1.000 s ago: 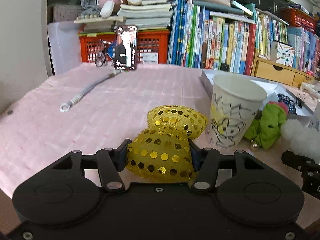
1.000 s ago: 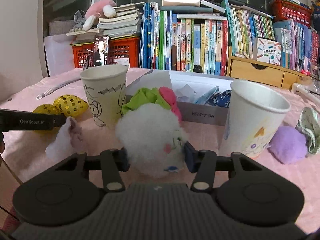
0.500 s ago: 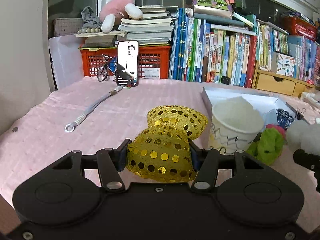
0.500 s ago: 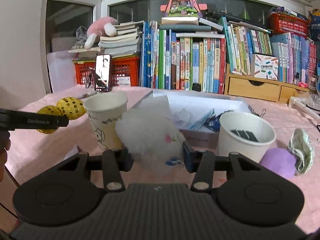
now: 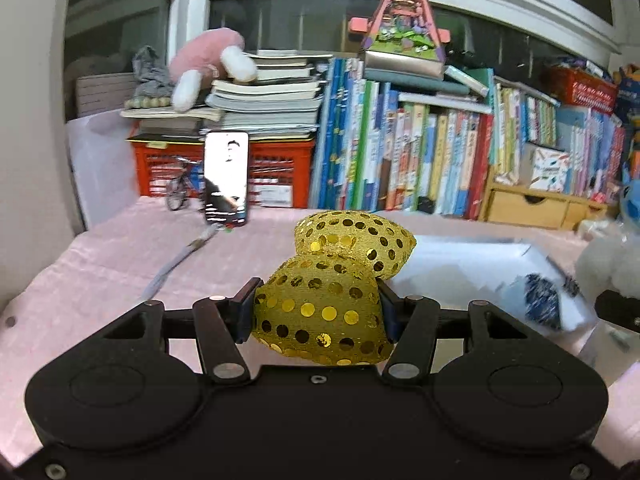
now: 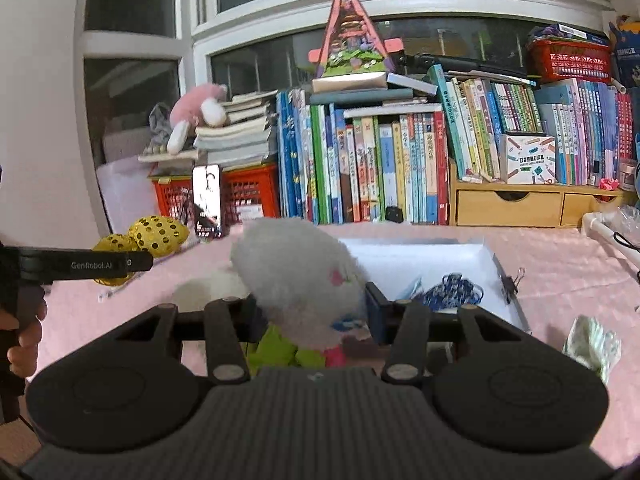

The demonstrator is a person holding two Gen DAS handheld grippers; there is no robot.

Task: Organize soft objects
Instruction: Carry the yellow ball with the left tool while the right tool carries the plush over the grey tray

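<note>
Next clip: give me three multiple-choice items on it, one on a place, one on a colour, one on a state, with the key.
1. Where does the phone stand?
A. Against the red crate
B. Inside the white box
C. On the wooden drawers

2. What colour is the sequinned toy in the left hand-held gripper?
A. Purple
B. Gold
C. Green

3. What is the state of the right hand-held gripper?
A. Open and empty
B. Shut on a paper cup
C. Shut on the white plush

Key: 1 A, it is propped before the crate; 2 B, gold sequins show; 3 C, both pads press the plush.
</note>
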